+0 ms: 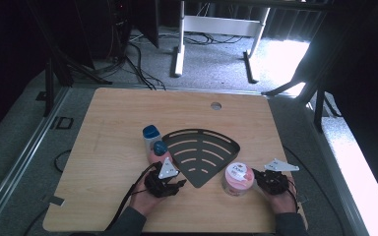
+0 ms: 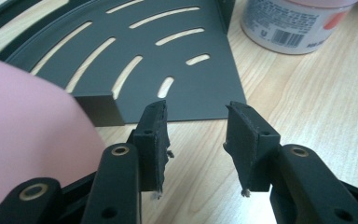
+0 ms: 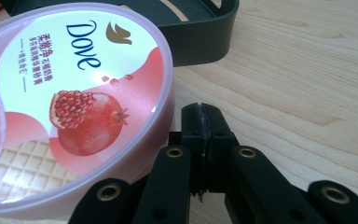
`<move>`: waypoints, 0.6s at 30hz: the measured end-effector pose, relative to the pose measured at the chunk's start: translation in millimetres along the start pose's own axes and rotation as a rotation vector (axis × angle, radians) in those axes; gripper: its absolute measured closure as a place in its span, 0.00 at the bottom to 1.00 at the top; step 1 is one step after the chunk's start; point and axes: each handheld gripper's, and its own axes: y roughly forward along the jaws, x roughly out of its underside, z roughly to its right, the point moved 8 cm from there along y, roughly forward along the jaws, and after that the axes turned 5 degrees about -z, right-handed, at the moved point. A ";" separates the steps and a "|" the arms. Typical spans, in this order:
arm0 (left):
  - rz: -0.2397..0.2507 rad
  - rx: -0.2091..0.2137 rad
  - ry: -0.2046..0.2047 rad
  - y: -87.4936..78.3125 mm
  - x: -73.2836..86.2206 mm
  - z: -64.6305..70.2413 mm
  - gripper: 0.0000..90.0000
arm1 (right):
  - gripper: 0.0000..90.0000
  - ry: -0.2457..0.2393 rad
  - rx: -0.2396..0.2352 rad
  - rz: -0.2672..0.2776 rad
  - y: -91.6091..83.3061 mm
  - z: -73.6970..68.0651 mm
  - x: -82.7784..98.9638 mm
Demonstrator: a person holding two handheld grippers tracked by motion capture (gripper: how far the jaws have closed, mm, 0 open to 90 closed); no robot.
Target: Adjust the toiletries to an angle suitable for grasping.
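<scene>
Low over the table, left tool (image 2: 196, 126) parted and empty, right tool (image 3: 204, 133) clenched beside tub (image 3: 70, 102).

The high view looks forward and down from above the near edge of the wooden table (image 1: 113, 147), taking in the whole top and the floor beyond. The left gripper view sits low and close, facing the black fan-shaped rack (image 2: 168, 51). The right gripper view sits just beside the Dove tub (image 3: 60, 102). All three views share rack and tub.
</scene>
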 end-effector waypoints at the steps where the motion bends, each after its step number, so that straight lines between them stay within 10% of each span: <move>1: -0.002 0.000 0.002 0.6 -0.1 0.7 0.65 | 0.99 -0.001 -0.006 0.002 -0.2 -0.2 0.2; 18: -0.025 0.056 0.046 14.5 -2.0 20.2 0.61 | 1.00 -0.073 -0.086 0.009 -0.1 -19.2 1.1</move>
